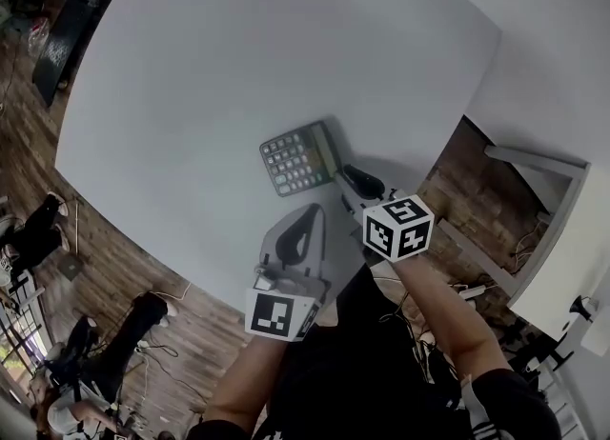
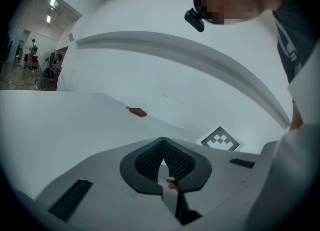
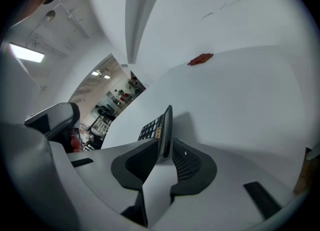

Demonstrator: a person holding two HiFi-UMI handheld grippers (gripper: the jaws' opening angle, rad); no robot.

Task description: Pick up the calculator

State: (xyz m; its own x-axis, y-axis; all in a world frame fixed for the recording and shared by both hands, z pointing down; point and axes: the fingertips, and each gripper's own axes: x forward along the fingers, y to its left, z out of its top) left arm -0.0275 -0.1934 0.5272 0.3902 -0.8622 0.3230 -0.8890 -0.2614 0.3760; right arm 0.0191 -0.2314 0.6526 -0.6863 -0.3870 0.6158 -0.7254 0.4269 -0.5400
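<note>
A grey calculator (image 1: pixel 297 157) with a pale display lies near the front right of the white table (image 1: pixel 238 57). My right gripper (image 1: pixel 349 181) is shut on its near right edge. In the right gripper view the calculator (image 3: pixel 161 125) shows edge-on, pinched between the two dark pads (image 3: pixel 187 162), keys facing left, with a shadow on the table beside it. I cannot tell whether it is off the surface. My left gripper (image 1: pixel 307 224) hovers just left of it over the table's front edge, jaws shut with nothing in them (image 2: pixel 162 164).
A small red object (image 2: pixel 136 111) lies far across the table, also visible as a red scrap (image 3: pixel 200 59) in the right gripper view. The table edge (image 1: pixel 448 143) drops off close on the right, with wooden floor, a white shelf (image 1: pixel 548 229) and cables below.
</note>
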